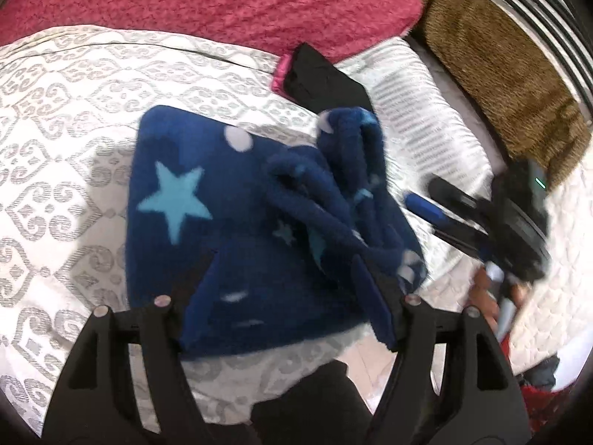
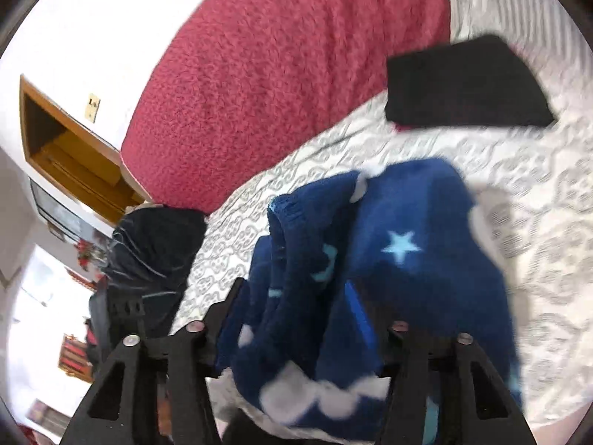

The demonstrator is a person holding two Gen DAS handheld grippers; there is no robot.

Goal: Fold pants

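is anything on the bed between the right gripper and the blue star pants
Nothing visible. In the right wrist view the blue star pants lie bunched directly between the right gripper's fingers. The folded black garment sits farther back, beyond the pants.

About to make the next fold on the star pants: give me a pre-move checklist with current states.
1. Blue star pants lie on the patterned bedspread: ok.
2. Pants flat: not ok, the side toward the right gripper is bunched.
3. Left gripper jaws apart over the near edge: ok.
4. Right gripper grip on the fabric: cannot tell, the right wrist view is blurred.
5. Folded black garment lies apart from the pants: ok.
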